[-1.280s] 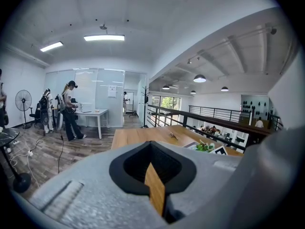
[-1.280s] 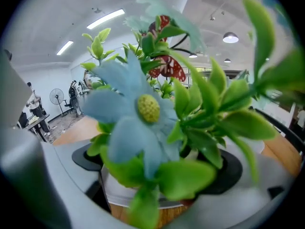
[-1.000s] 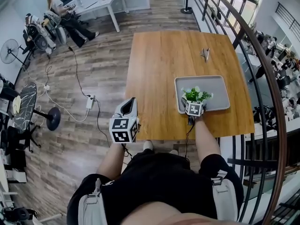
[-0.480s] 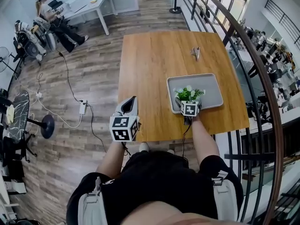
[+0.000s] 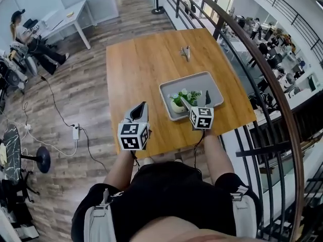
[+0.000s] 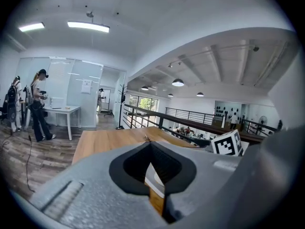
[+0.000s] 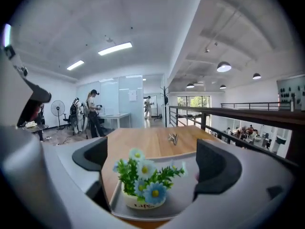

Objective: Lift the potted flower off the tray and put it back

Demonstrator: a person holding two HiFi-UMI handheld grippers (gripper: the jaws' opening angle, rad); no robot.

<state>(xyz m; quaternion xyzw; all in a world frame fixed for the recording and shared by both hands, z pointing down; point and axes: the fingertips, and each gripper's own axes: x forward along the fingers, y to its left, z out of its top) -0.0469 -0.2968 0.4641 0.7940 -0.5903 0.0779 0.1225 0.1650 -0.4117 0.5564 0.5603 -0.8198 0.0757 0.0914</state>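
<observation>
The potted flower point(image 5: 179, 101), a small white pot with green leaves and white and blue blooms, stands upright in the front left corner of the grey tray point(image 5: 202, 84). My right gripper point(image 5: 197, 103) is open just behind and to the right of it, at the tray's front rim. In the right gripper view the flower point(image 7: 142, 179) stands on the tray point(image 7: 190, 194) ahead of the open right gripper point(image 7: 152, 163), nearer the left jaw, touching neither. My left gripper point(image 5: 138, 111) is shut and empty over the table's front edge, left of the tray; its pads point(image 6: 159, 168) meet.
The wooden table point(image 5: 136, 69) carries a small metal object point(image 5: 185, 52) beyond the tray. A dark railing point(image 5: 262, 69) runs close along the table's right side. Wood floor with cables and a seated person lie to the left.
The right gripper, close over the pot before, has drawn back toward the front edge, and the flower now stands free on the tray. The head view has swung; the left gripper stays put.
</observation>
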